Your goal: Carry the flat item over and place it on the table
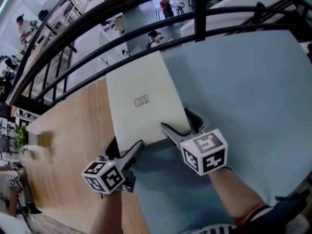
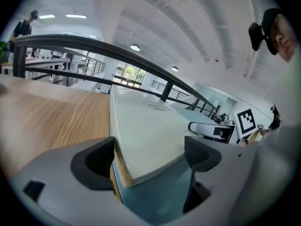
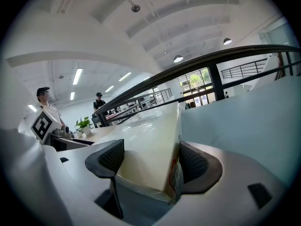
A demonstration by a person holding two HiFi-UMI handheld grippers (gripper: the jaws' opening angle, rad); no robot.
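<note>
Both hand-held grippers, left (image 1: 126,147) and right (image 1: 176,123), clamp flat cream box (image 1: 131,121) (reddish stamp (image 1: 141,101)).

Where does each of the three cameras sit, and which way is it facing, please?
Head view: on the person's head, facing steeply down at the box; left tongs, right tongs and forearms show.
Left gripper view: on the left tongs, facing along the box toward the railing; its jaws show.
Right gripper view: on the right tongs, facing along the box; its jaws show.
Shared: both gripper views show the box and railing.
</note>
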